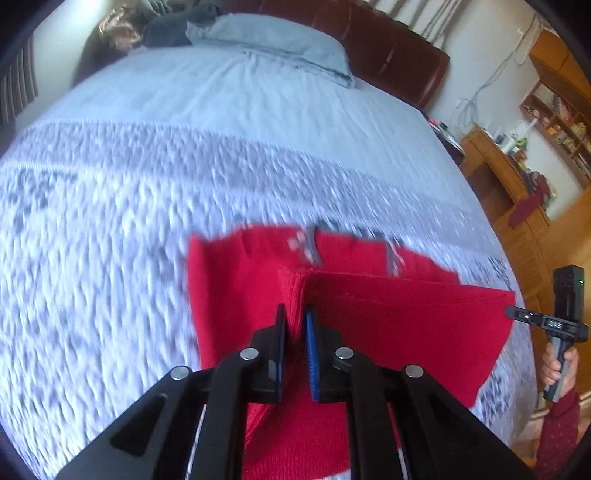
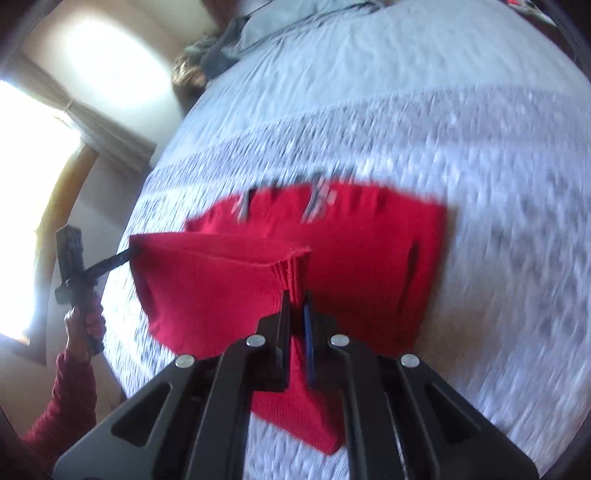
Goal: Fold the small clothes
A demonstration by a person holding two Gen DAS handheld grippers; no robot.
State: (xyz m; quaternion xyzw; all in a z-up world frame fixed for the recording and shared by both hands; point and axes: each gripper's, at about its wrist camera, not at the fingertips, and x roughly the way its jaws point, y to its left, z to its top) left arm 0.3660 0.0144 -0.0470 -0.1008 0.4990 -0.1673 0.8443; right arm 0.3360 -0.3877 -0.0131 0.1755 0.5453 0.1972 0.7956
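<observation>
A red knitted garment (image 1: pixel 388 325) lies on the bed, its near edge lifted between both grippers. My left gripper (image 1: pixel 295 314) is shut on one corner of that edge. My right gripper (image 2: pixel 296 299) is shut on the other corner (image 2: pixel 291 266). The lifted flap (image 2: pixel 207 291) stretches between them above the flat part (image 2: pixel 369 266). Each gripper shows in the other's view: the right one at the flap's corner (image 1: pixel 517 313), the left one likewise (image 2: pixel 125 256). Grey-and-white straps (image 2: pixel 317 201) mark the garment's far edge.
The bed (image 1: pixel 184 166) has a pale blue textured cover. A blue pillow (image 1: pixel 280 44) and dark clothes (image 1: pixel 177 26) lie at the head by a brown headboard (image 1: pixel 399 48). Wooden shelves (image 1: pixel 517 177) stand on the right. A bright window (image 2: pixel 29 184) is left of the bed.
</observation>
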